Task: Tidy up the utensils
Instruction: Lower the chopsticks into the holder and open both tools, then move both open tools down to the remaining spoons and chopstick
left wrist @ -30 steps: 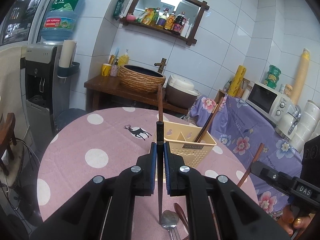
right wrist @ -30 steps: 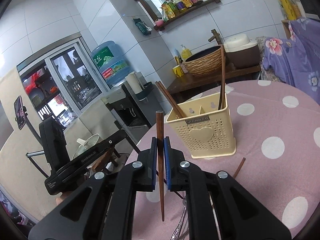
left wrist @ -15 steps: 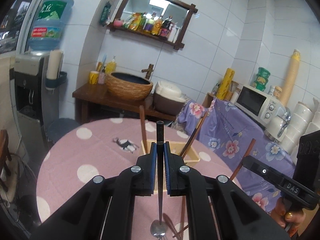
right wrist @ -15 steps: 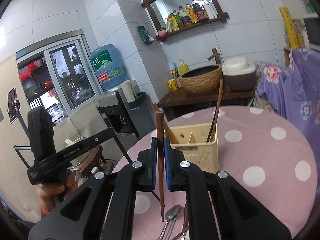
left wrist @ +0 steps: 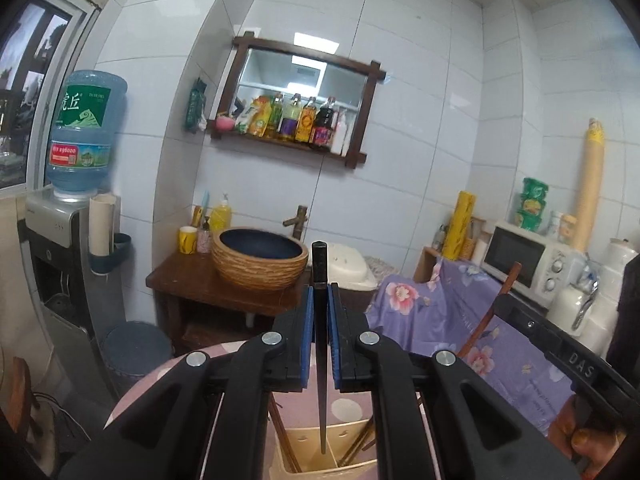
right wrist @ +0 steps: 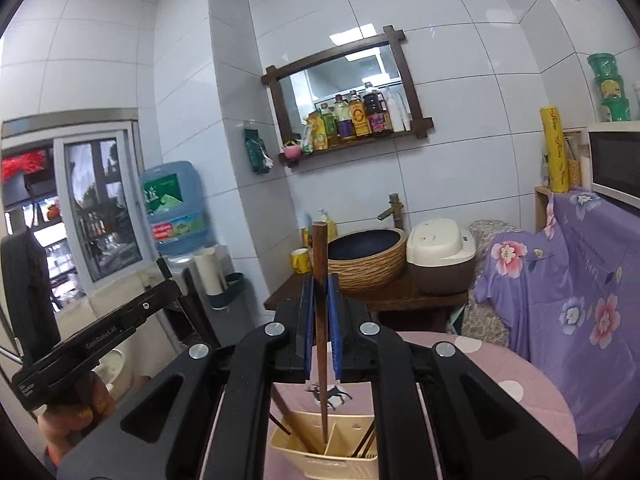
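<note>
My left gripper (left wrist: 319, 320) is shut on a black chopstick (left wrist: 320, 264) held upright, its tip over the cream utensil caddy (left wrist: 304, 460) on the pink polka-dot table (left wrist: 152, 384). My right gripper (right wrist: 319, 320) is shut on a brown chopstick (right wrist: 320, 248), its tip down inside the caddy (right wrist: 320, 456). Other brown chopsticks (right wrist: 286, 420) lean in the caddy's compartments. The right gripper with its chopstick (left wrist: 508, 280) shows at the right of the left wrist view; the left gripper (right wrist: 96, 336) shows at the left of the right wrist view.
Behind the table stand a wooden washstand (left wrist: 224, 288) with a woven basin (left wrist: 260, 256), a rice cooker (right wrist: 440, 248), a water dispenser (left wrist: 68, 240), and a floral-covered counter (right wrist: 580, 280) with a microwave (left wrist: 524, 256).
Both grippers rose and came in over the caddy with their chopsticks. The caddy moved from mid-view to the bottom edge, and the spoons on the table dropped out of sight.
</note>
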The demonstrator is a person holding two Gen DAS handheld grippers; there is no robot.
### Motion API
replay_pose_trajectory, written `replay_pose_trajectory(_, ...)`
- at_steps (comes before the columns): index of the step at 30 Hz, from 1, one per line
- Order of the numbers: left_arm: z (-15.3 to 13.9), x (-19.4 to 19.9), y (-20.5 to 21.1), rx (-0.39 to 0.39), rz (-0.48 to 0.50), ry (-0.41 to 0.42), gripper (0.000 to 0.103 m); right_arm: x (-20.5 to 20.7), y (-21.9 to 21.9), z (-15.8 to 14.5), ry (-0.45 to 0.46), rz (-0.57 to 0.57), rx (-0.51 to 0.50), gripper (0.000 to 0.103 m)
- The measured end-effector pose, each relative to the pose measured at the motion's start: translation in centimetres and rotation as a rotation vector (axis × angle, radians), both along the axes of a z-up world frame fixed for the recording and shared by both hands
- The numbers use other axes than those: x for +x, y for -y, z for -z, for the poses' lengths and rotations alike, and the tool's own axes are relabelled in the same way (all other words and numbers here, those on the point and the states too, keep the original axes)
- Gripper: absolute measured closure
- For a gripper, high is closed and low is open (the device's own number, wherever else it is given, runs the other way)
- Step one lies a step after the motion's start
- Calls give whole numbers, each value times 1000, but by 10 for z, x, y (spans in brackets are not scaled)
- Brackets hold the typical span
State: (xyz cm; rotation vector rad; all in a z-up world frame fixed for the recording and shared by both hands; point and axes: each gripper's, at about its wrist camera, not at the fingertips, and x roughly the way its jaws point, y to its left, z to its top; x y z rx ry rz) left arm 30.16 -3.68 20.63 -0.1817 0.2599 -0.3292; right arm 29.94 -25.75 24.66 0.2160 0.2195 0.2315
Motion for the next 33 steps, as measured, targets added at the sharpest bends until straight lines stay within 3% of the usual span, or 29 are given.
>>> replay_pose_trajectory(9,91,31,4,12,-36,-183,95,31,-6,90,-148,34,-14,95)
replay_pose_trajectory(19,132,39,8,23,-33,-286,95,39,5,134,-226,60,21,95)
replay_pose_trajectory(25,137,35,6,24,-35,-282,93,38,10,145,-235,64,39,95)
replay_pose_trajectory(29,137,26,-1,10,-45,-280,61,32,10,151,-238,80,35,94)
replay_pose_trajectory(31,137,17,-3,7,-45,-266,56,27,10,153,-241,84,43,89)
replay_pose_trajectory(33,136,8,-3,20,-47,-261,46,19,10,154,-246,95,50,74)
